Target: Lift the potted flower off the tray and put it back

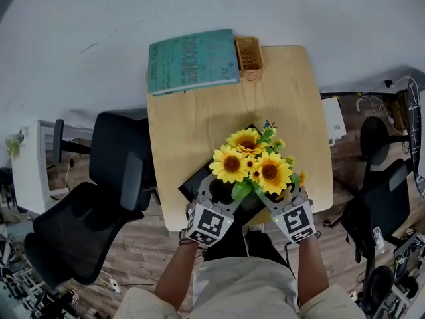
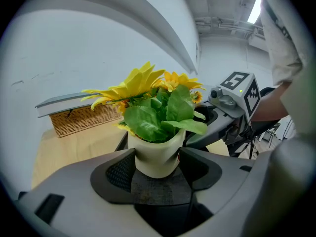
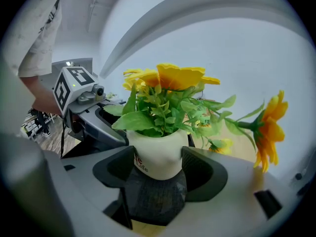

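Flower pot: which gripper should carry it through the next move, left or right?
Left, marginally. The left gripper and right gripper are both shut on the white pot, but the left one's pads visibly pinch its wall, suggesting a firmer hold. Moving both together looks safest.

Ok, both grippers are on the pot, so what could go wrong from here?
The white pot is pinched by the left gripper and right gripper at once; uneven motion could tilt it or let it slip. The sunflowers hide the pot and black tray from the head view, so it may land off-centre, near the table's front edge.
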A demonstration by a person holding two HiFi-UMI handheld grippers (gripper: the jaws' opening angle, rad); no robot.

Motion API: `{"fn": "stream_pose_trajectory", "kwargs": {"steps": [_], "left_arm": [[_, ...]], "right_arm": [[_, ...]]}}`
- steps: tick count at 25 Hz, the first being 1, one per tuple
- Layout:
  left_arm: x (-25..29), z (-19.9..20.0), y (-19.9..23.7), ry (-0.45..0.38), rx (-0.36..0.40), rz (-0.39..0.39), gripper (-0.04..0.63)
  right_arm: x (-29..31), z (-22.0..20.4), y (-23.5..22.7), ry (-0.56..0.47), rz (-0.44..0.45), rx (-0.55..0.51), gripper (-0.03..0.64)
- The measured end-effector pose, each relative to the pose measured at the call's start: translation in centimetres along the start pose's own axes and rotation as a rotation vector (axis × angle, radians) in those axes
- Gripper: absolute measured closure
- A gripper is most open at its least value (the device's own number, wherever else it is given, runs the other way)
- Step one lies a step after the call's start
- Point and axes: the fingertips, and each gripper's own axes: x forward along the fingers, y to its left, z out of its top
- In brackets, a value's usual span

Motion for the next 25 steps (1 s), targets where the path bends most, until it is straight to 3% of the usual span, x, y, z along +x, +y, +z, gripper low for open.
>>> {"fn": "stream_pose_trajectory", "kwargs": {"steps": [25], "left_arm": [[0.6, -0.9, 0.4, 0.053, 0.058, 0.001, 0.314]], "right_arm": [[1.3, -1.2, -0.1, 0.038, 0.003, 0.010, 0.298]]}}
